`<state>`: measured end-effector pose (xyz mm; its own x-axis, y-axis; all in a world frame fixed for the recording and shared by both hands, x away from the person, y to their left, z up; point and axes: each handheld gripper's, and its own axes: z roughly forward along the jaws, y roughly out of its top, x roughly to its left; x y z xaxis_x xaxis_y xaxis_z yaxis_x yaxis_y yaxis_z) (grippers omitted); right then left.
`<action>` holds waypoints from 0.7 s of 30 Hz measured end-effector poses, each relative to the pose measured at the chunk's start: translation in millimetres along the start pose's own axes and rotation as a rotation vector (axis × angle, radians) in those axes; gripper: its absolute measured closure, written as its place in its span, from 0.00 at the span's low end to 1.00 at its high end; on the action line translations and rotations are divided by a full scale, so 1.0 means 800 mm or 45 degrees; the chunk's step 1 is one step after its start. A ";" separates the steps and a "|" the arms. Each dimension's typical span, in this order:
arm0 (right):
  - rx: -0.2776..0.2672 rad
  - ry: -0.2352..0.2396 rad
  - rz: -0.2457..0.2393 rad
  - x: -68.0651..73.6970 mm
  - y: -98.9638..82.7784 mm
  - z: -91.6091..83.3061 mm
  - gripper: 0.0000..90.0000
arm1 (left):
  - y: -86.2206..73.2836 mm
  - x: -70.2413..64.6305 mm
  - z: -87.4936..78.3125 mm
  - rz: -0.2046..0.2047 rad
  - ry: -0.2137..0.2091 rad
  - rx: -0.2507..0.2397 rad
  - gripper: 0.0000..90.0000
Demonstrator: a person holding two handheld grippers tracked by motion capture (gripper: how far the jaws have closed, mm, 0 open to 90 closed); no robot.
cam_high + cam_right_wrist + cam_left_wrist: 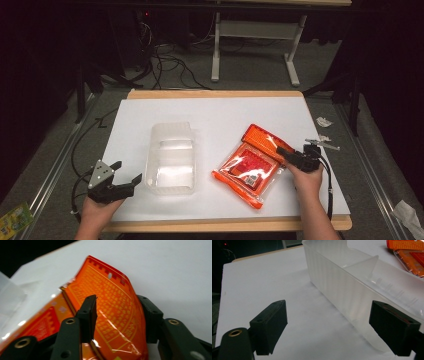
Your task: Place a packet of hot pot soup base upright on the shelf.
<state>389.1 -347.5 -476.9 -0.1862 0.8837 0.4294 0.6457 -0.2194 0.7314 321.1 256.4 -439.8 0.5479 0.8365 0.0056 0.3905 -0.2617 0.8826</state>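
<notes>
Right gripper [117, 317]: jaws closing around the folded top flap of the orange packet [248, 165], one jaw on each face of the flap. In the right gripper view both jaws appear to touch the film, yet the flap bows between them, so the hold reads as light or not quite finished; counted here as gripping the packet. Seen from above, this gripper [289, 156] sits near the desk's right edge, on the packet's upper right end.

Orange packet: glossy plastic pouch with a printed card flap; lies flat on the white desk [215, 110], right of centre, its lower corner toward the near edge. Well apart from the tub.

Left gripper [126, 179]: jaws spread wide, holding nothing, resting at the near left corner of the desk. Its own camera shows the two jaws [328, 326] apart, with the tub's side wall just ahead.

Clear plastic tub [171, 157]: frosted, open-topped, with an inner divider [362, 265]; stands left of centre, just beside the left gripper.

Handling note (judgement): the step in hand looks like securing the packet. Squeeze fully on the stiff card flap, not the slippery film below; lift slowly so the pouch hangs straight; the free gripper could steady the tub if the packet goes there
</notes>
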 end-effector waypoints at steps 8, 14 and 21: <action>-0.038 -0.081 -0.101 0.003 -0.001 -0.006 1.00 | 0.002 -0.001 -0.003 -0.007 0.000 -0.020 0.17; -0.156 -0.058 -0.236 0.028 0.001 -0.026 1.00 | 0.004 -0.003 -0.007 -0.008 0.002 -0.040 0.17; -0.276 -0.023 -0.323 0.055 0.009 -0.057 1.00 | 0.006 -0.003 -0.008 -0.016 -0.014 -0.056 0.17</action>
<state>352.2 -328.7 -428.4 -0.3062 0.9282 0.2114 0.4073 -0.0730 0.9104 317.0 256.1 -432.7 0.5514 0.8341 -0.0109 0.3646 -0.2293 0.9025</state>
